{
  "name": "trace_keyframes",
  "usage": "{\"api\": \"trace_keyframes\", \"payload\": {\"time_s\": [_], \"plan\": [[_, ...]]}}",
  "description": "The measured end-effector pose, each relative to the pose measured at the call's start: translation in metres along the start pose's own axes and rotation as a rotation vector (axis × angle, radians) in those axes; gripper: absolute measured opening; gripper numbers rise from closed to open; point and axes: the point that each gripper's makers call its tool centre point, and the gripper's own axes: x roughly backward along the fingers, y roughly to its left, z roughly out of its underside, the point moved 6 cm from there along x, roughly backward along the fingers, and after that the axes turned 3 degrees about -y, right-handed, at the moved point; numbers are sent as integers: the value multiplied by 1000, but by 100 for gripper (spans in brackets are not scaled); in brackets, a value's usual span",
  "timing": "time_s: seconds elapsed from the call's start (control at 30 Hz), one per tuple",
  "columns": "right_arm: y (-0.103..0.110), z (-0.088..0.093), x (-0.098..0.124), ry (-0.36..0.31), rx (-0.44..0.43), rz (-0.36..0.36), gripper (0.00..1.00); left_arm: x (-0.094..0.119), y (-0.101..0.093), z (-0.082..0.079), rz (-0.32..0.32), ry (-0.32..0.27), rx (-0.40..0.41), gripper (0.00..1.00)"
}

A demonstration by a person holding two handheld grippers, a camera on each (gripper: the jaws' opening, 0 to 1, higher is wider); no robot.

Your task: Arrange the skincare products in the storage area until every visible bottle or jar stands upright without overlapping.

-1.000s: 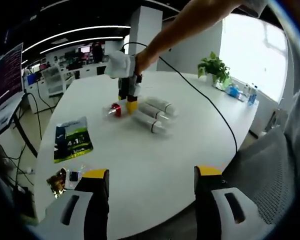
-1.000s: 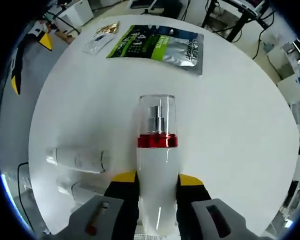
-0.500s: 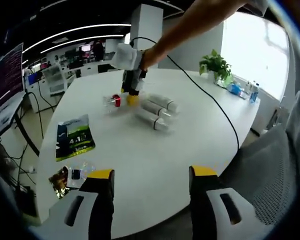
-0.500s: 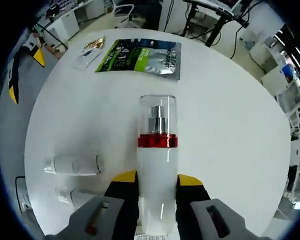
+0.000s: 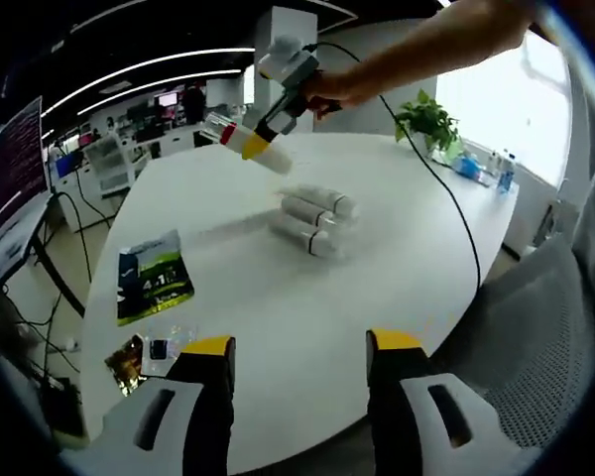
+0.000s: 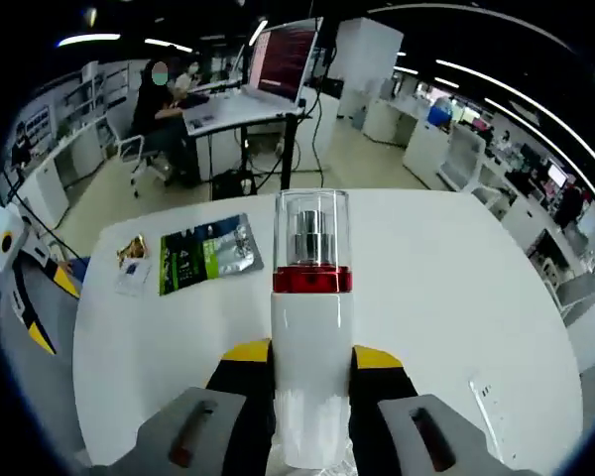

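The right gripper (image 6: 311, 359) squeezes a white pump bottle (image 6: 311, 397) between its two yellow-tipped jaws. The bottle has a red ring (image 6: 311, 281) and a clear cap (image 6: 312, 226) over a silver pump. In the left gripper view, the same bottle (image 5: 246, 142) is up in the air above the white table (image 5: 278, 297), tipped on a slant, with the right gripper (image 5: 261, 139) clamped around it and a person's hand (image 5: 327, 87) holding the tool.

The left gripper (image 5: 297, 345) is close to the near edge of the table. Its jaws stand wide apart with nothing between them, and they touch nothing.

Three white tubes (image 5: 312, 216) lie on their sides on the table, side by side and touching each other, below the lifted bottle. Any writing on them is too small to read.

A green and silver packet (image 5: 155, 280) lies flat on the table, well apart from the tubes. It has big white marks that look like "4:1" but the rest cannot be read. In the right gripper view the same packet (image 6: 208, 257) lies past the bottle. Just beside the packet are a small gold sachet (image 5: 125, 361) and a small clear sachet (image 5: 162, 347).

A potted plant (image 5: 423, 126) stands at the far edge of the table.
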Motion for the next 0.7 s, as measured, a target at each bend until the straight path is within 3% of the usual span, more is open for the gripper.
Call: {"api": "trace_keyframes", "payload": {"time_s": [0.2, 0.3, 0.4, 0.57, 0.7], "plan": [[37, 1, 50, -134, -158, 32, 20, 1, -1, -3, 2, -23, -13, 50], [58, 5, 74, -270, -401, 54, 19, 1, -3, -3, 12, -20, -25, 50], [73, 15, 89, -380, -588, 49, 19, 1, -3, -4, 17, -26, -29, 50], [95, 30, 113, -462, -663, 68, 20, 1, -6, -2, 35, -14, -47, 49], [108, 36, 128, -465, -642, 82, 20, 0, -7, 0, 40, 3, -56, 49]]}}
